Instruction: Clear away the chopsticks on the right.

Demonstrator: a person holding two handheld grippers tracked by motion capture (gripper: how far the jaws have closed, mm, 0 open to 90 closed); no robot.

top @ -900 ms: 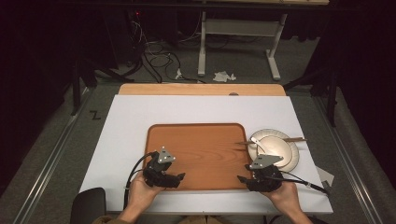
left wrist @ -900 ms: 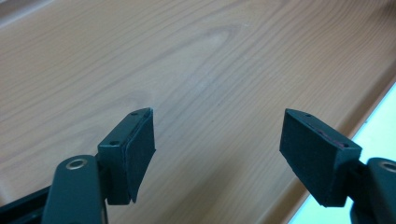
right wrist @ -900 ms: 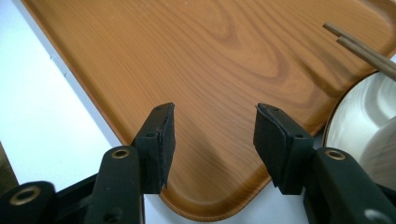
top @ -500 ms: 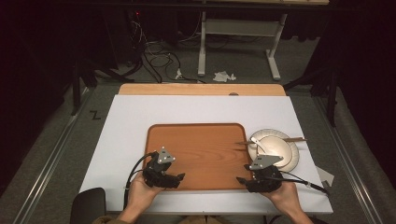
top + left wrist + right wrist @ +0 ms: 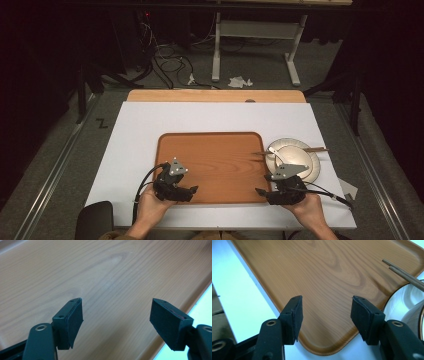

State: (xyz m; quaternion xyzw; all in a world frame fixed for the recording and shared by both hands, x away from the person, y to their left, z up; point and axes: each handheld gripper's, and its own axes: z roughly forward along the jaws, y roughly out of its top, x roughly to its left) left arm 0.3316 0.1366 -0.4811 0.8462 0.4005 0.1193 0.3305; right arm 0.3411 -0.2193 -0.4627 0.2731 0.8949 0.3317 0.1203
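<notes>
Both grippers sit at the near edge of the wooden tray (image 5: 215, 165), and we read them as parked at a start pose. Left gripper (image 5: 192, 190) has its jaws spread wide over the tray's near-left part, nothing between the pads (image 5: 75, 317). Right gripper (image 5: 260, 191) is likewise spread wide at the near-right corner, pads (image 5: 295, 315) bare, tray corner (image 5: 319, 340) lying below and ahead of them.

The tray lies flat and bare in the middle of the white table sheet (image 5: 145, 125), long side toward us.

Step in hand, as we judge it: approach, no grasp begun. Most likely work is loading the tray from the right (a guess from the layout).

Just beside the tray's right edge stands a pale plate (image 5: 307, 150) with a smaller bowl (image 5: 285, 157) on it. A pair of chopsticks (image 5: 315, 149) lies across them, its tips reaching over the tray's right rim (image 5: 402, 272).

Next move calls for the right gripper to turn toward the plate stack and pick a hold: sticks first, we think, since they rest loose on top and could roll off if the crockery is lifted.

Obstructions: none on the tray. Cables (image 5: 145, 182) trail from each gripper toward us. Floor clutter beyond the table lies well apart.
</notes>
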